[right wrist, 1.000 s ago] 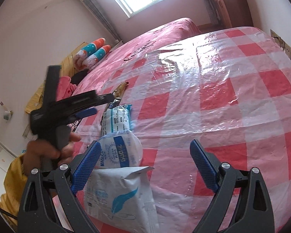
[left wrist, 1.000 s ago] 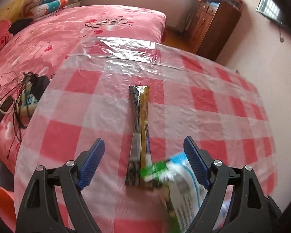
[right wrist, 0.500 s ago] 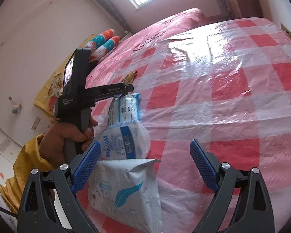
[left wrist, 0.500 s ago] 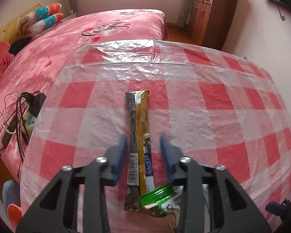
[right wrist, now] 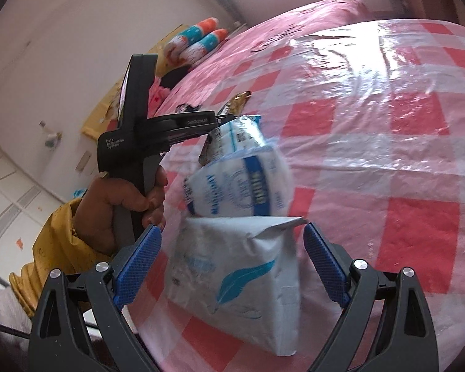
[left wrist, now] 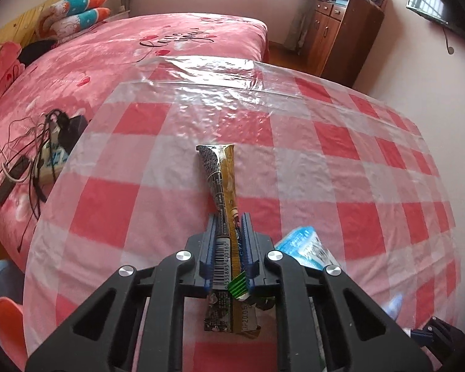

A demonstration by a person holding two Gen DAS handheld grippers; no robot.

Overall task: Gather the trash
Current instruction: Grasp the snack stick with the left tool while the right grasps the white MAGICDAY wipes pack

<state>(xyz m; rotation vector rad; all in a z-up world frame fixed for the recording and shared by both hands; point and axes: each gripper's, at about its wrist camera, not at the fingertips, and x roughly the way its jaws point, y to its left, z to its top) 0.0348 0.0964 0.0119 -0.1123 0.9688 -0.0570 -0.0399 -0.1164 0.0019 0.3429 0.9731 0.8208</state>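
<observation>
left tool (left wrist: 228, 217) closed on two sachets (left wrist: 221, 186).

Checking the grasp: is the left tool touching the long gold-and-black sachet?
Touching. The left wrist view shows the left tool shut on the gold-and-black sachet, with both blue pads pressed against its sides and no gap.

White bag (right wrist: 241, 279) between jaws (untouched)
</observation>
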